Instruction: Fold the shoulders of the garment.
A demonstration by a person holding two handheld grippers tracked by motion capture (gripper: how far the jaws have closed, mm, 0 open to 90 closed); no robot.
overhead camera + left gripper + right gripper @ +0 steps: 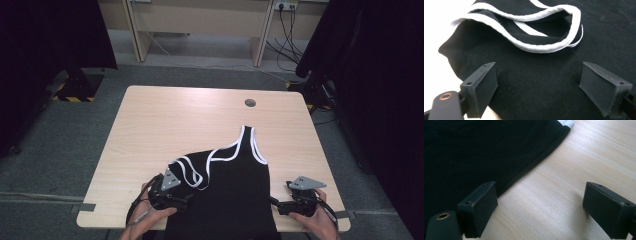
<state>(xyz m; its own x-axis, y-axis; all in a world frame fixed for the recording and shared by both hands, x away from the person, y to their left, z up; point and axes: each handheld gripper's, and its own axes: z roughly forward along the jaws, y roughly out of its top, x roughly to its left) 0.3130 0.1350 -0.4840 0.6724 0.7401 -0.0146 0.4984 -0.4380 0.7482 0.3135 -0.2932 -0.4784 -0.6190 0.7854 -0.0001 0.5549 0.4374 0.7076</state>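
Black tank top [227, 195] with white trim is lying on the worktop [165, 120] toward the near edge, its hem spilling over that edge between the person's two hands and its straps pointing away toward the far right corner. So its long axis is running from the near edge out to the far edge, leaning slightly right. One strap is stretching straight out; the other strap [529, 37] is lying folded and bunched toward the near left corner.

The left gripper [167, 192] is hovering at the garment's left side, just short of the bunched strap. Its jaws are standing wide apart with nothing between them but the black cloth lying flat beneath; the white-trimmed loop is sitting straight ahead of them, a little beyond the tips.

The right gripper [295, 200] is waiting near the near right corner, also spread wide and gripping nothing. Its jaws are straddling the garment's right side seam [529, 167]: one is sitting over the cloth, the other over bare wood.

The left hand is looking the nearer to the crumpled strap, so the likely next move is a short push forward to pinch the trim, while the right is needing only to close sideways on the seam.
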